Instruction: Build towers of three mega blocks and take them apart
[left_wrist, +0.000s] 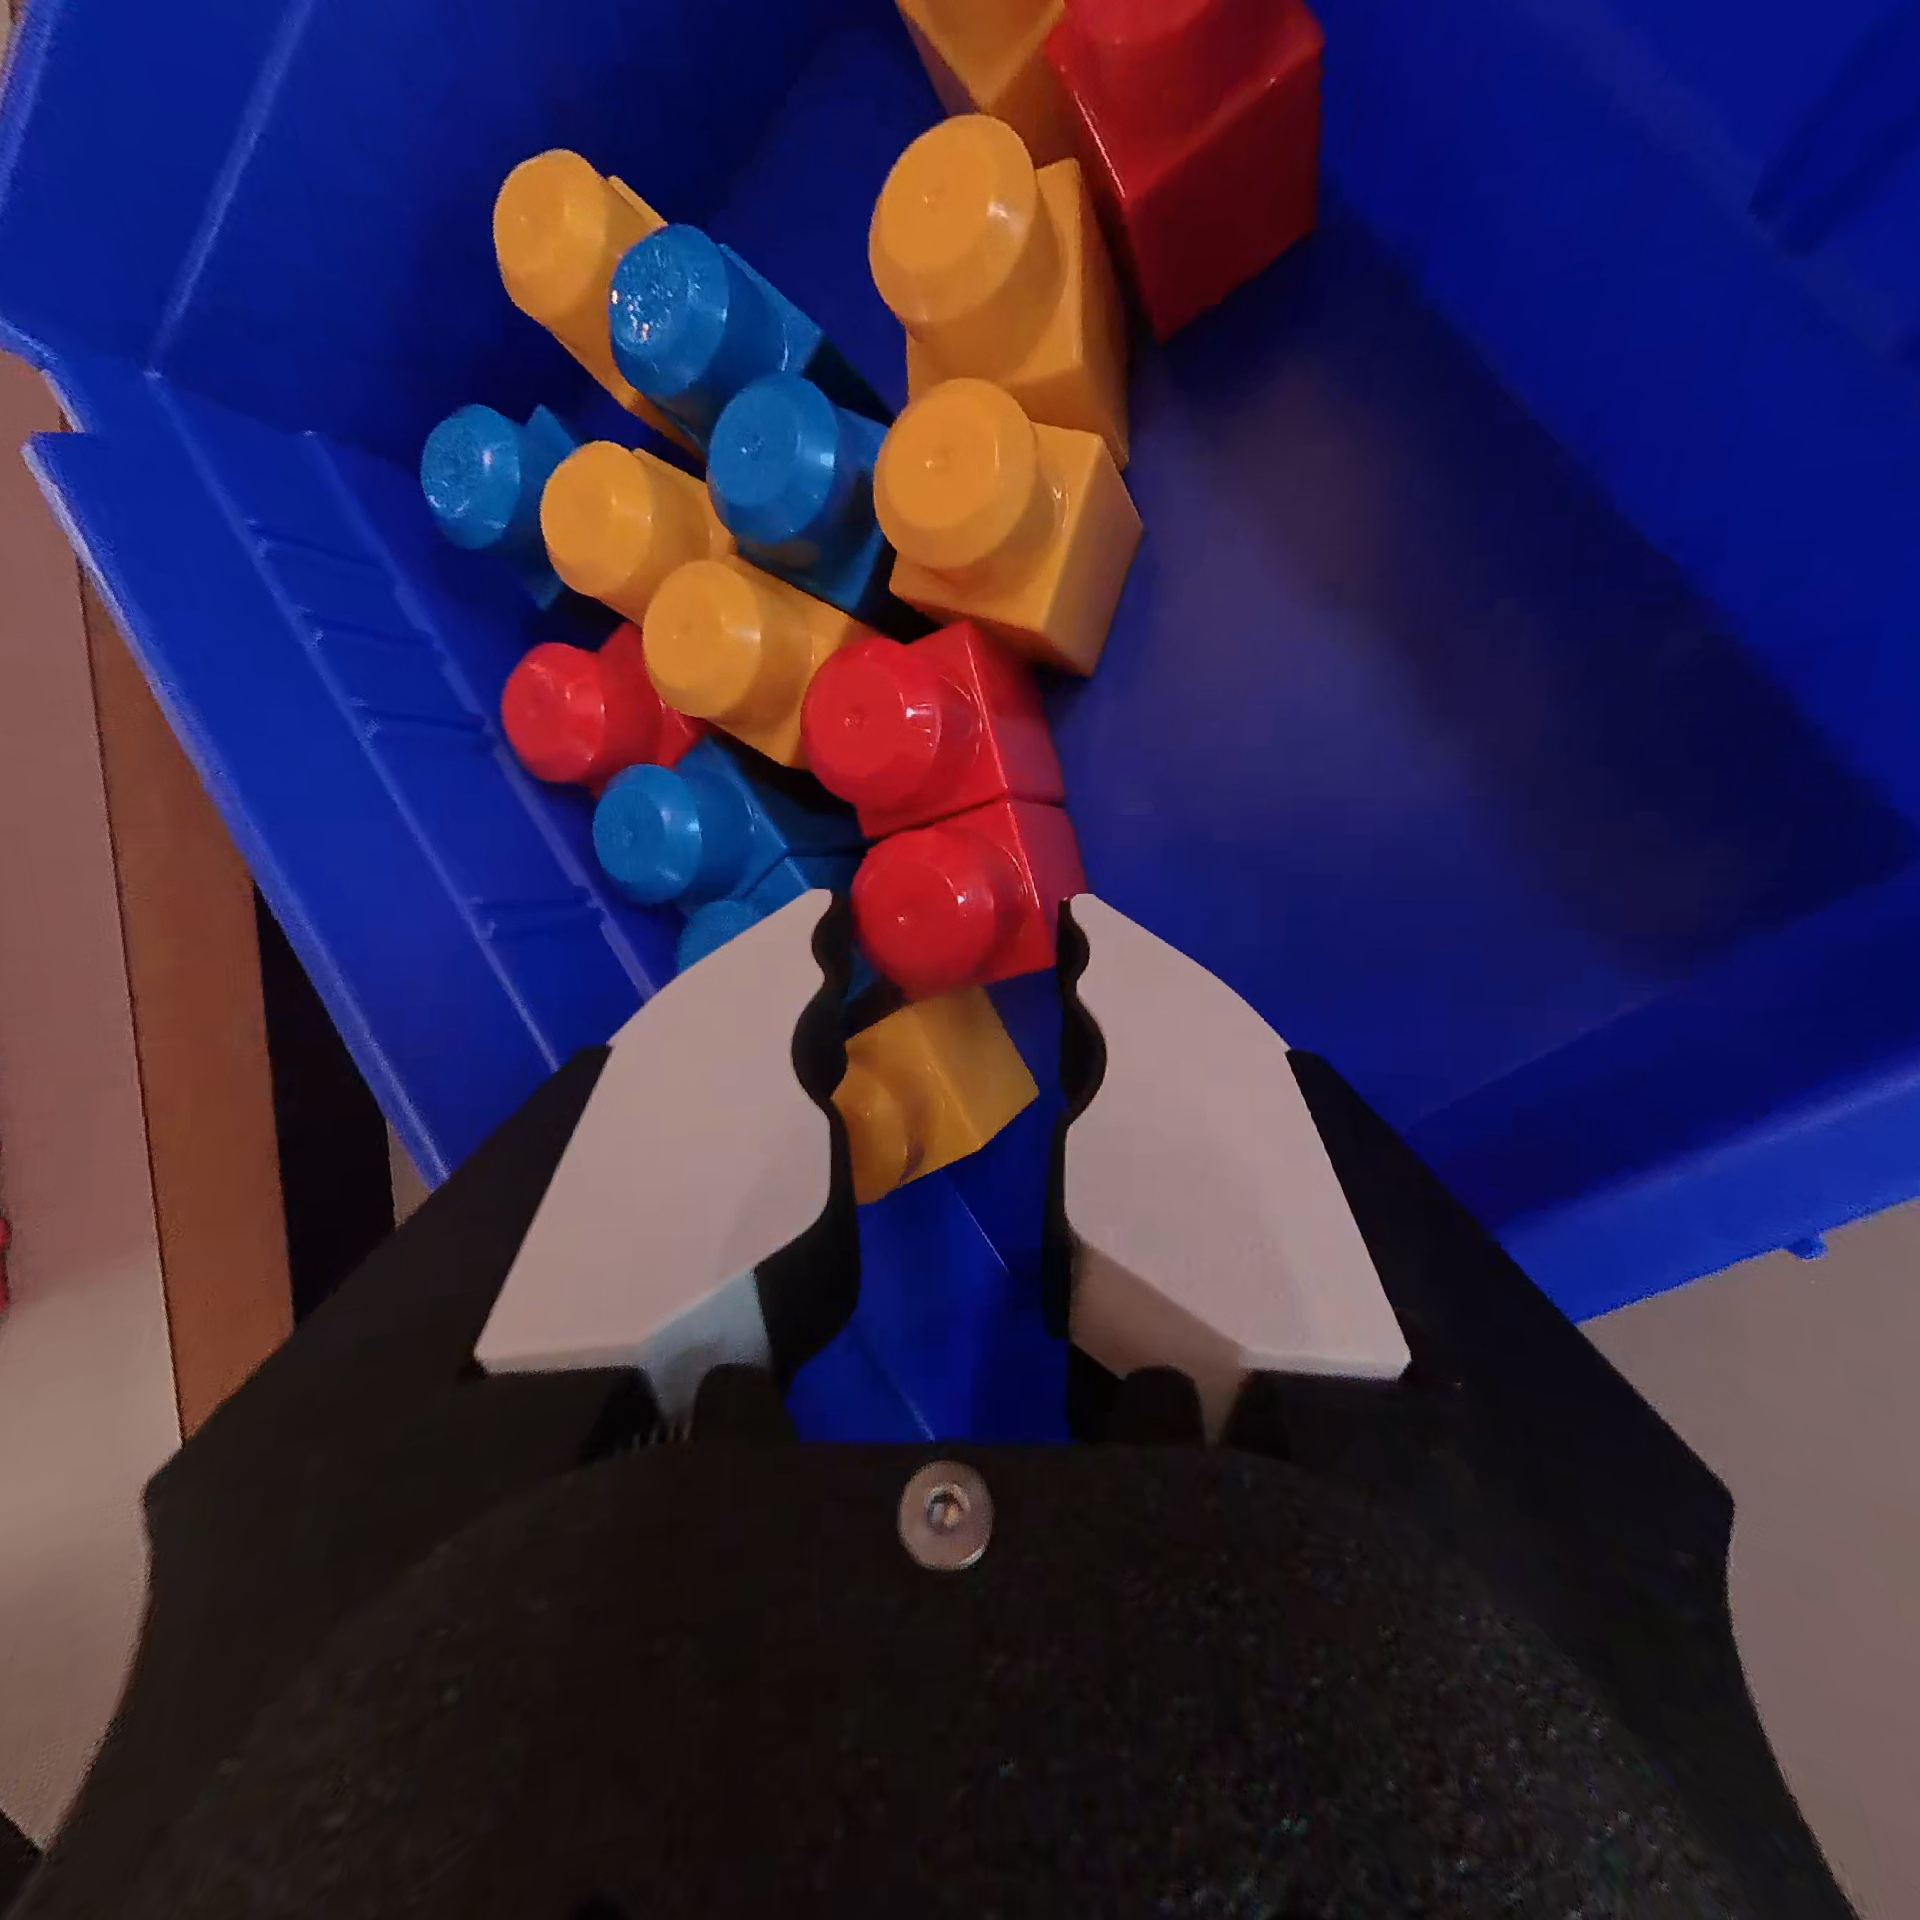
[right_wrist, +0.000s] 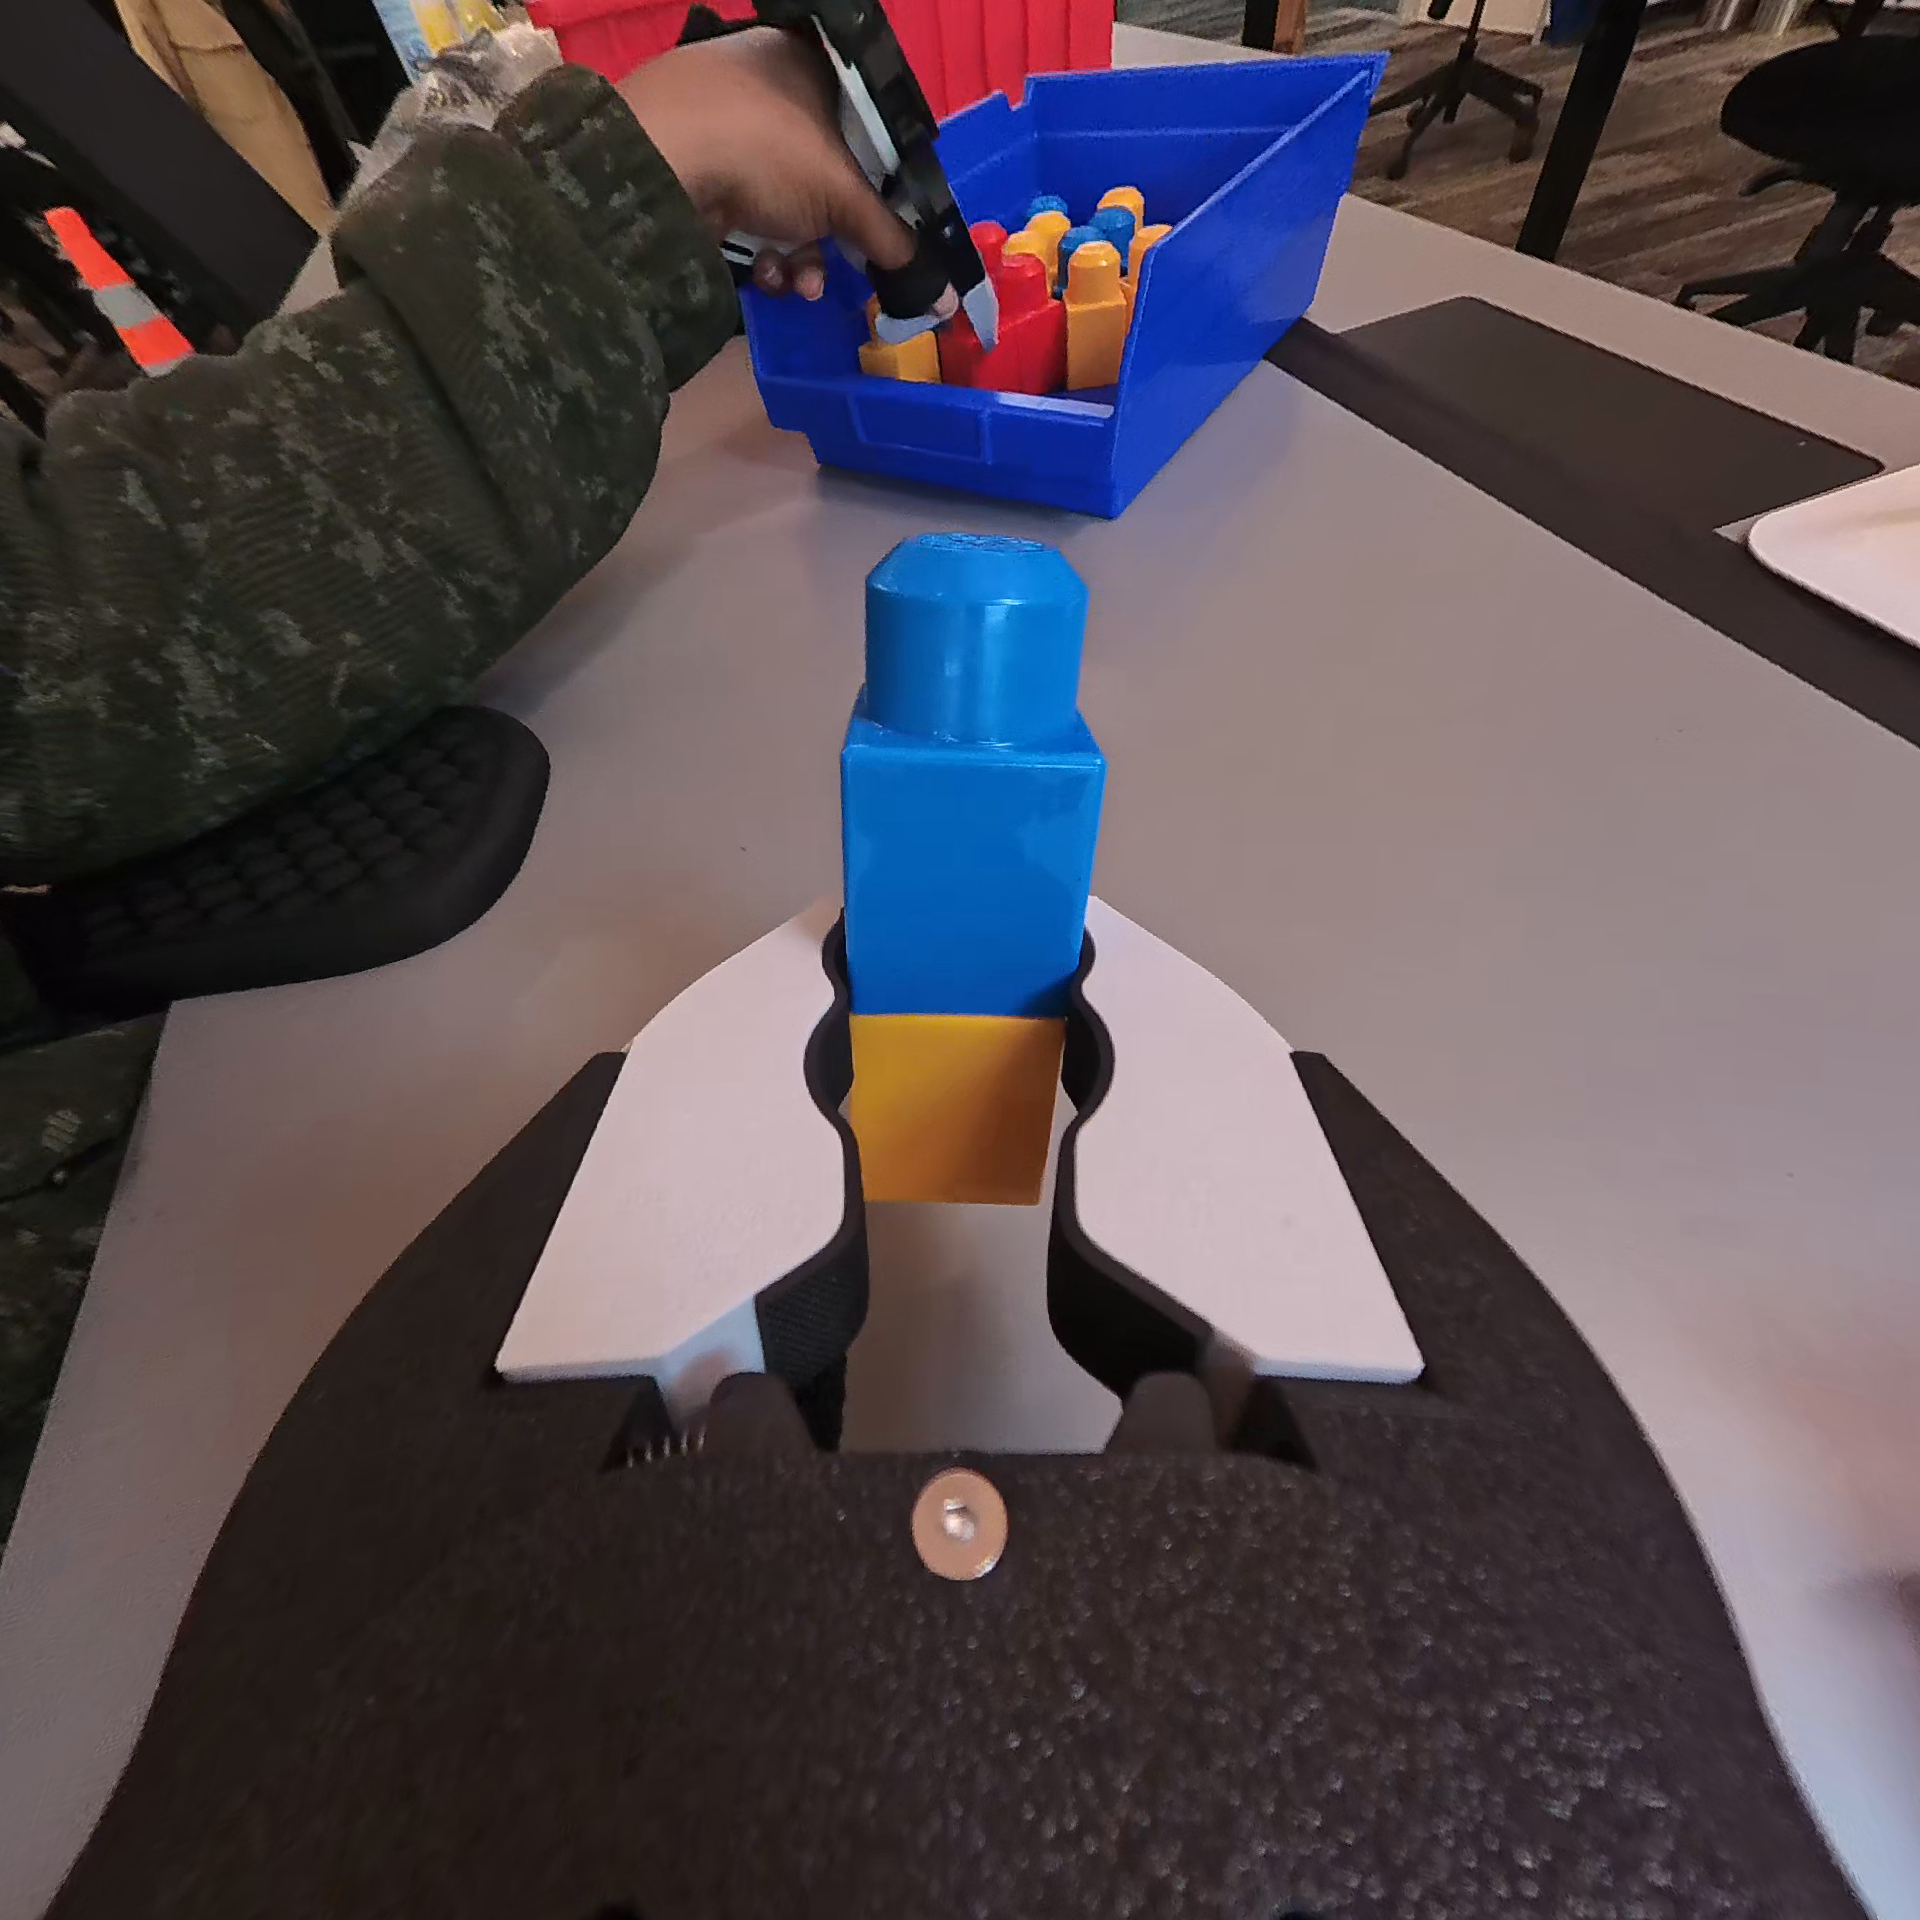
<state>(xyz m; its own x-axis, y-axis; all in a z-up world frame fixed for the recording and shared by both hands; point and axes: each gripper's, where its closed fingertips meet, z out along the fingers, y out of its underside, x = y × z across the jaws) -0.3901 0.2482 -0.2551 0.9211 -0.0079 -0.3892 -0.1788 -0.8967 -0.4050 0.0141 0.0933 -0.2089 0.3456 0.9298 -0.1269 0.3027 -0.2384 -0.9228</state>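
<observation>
1. Grey worktop (right_wrist: 1351, 831) carries a blue bin (right_wrist: 1226, 312), with office chairs (right_wrist: 1829, 156) behind it.
2. At left, a camouflage sleeve (right_wrist: 312, 468) reaches to the bin; the left claw (left_wrist: 951, 935) stands open among packed blocks, a red block (left_wrist: 956, 904) between its tips and a yellow block (left_wrist: 935, 1091) farther back.
3. Centre, the right claw (right_wrist: 961, 966) grips a blue block (right_wrist: 966, 831) stacked on a yellow base block (right_wrist: 951, 1107).
4. Far right lies a white tray (right_wrist: 1849, 561).

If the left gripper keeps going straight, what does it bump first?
Probably the red plastic block at the left gripper tips, inside the blue plastic bin; depth is hard to judge.
</observation>
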